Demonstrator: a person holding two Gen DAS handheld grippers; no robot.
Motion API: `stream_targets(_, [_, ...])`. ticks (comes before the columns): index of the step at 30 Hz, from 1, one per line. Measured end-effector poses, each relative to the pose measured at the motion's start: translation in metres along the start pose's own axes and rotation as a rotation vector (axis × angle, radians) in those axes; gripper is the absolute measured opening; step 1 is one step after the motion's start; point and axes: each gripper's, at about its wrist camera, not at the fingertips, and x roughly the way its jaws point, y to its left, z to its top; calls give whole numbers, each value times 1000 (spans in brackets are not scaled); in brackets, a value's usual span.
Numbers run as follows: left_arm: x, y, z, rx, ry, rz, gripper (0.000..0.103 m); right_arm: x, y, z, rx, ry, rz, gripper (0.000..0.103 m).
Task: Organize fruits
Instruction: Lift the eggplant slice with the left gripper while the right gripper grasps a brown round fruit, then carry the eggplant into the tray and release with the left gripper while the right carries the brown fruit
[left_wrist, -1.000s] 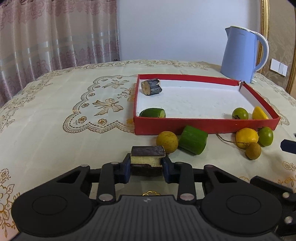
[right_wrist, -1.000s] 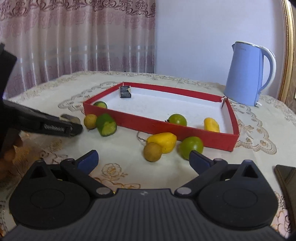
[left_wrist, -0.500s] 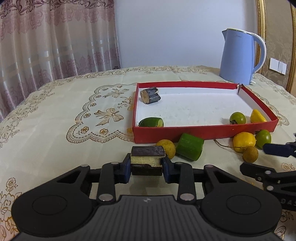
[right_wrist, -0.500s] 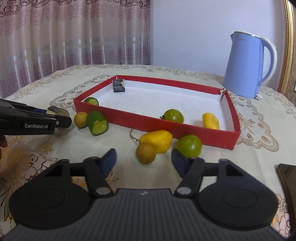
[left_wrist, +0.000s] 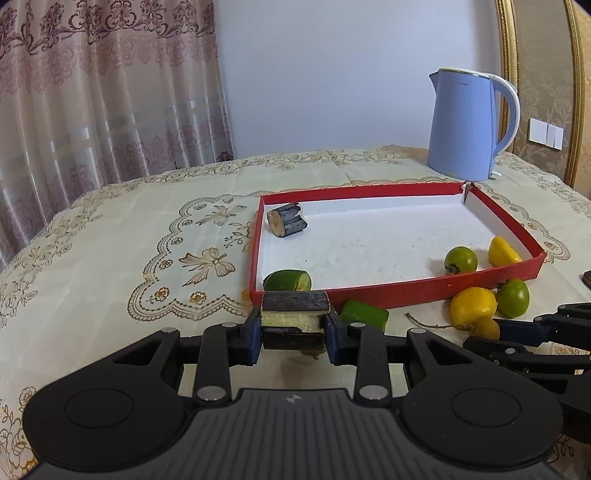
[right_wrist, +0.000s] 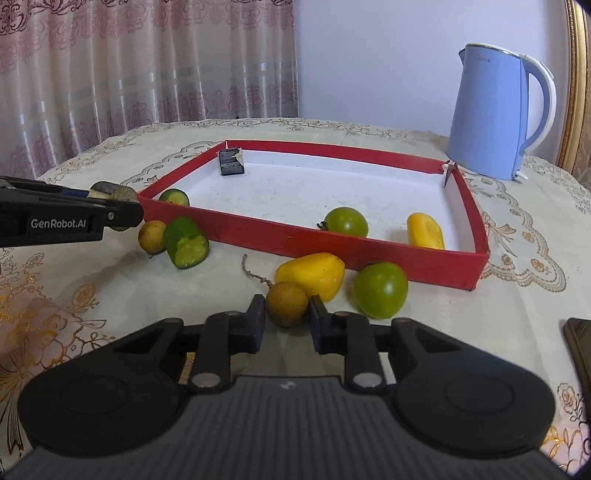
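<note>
Longan (right_wrist: 287, 303) sits dead centre between the blue pads of your right gripper (right_wrist: 287, 320), a small brown round fruit with no long axis to worry about, so the relation that matters is simply that it lies straight ahead of the tool, on the tablecloth (right_wrist: 110, 280), just outside the near wall of the red tray (right_wrist: 295, 242). Your right jaws have just been closing and now pinch it on both sides. A yellow fruit (right_wrist: 314, 271) touches it from behind and a green tomato (right_wrist: 380, 290) sits just to its right, so you should expect both to shift when you lift. The tray lies directly beyond, and your right hand is the nearer one to that corner, where another green tomato (right_wrist: 347, 220) and a yellow piece (right_wrist: 424, 230) already rest.

Your left gripper (left_wrist: 293, 326) is pressed onto a short dark-skinned cane piece (left_wrist: 293, 314), held crosswise between the pads and off the cloth, in front of the tray's near left corner. A matching cane piece (left_wrist: 287, 219) lies at the far left corner inside, so judge that as its place
</note>
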Motion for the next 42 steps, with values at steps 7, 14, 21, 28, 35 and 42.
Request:
stream_targets(7, [3,-6,7,30,-5,7,32,-3,-2,0,10,-8,10,24])
stream_targets(14, [8,-16,20,56,-21,12,32,-8,-4,0,17,-16,18,24])
stream_targets(21, [18,-28,32,86,-28,26,32,-13,-7,-1,25,-24,26,24])
stream_targets(28, [37,-38,44,115,-14,38,32,-17,-10,-2,28,-33,30,24])
stream_targets(35, [64,-52,56,157,8,62,32,-21,-11,-2,30,-39,27,24])
stream_targets(42, [94,-58,69,158,50,69,32,-28,-17,-2,50,-49,27,24])
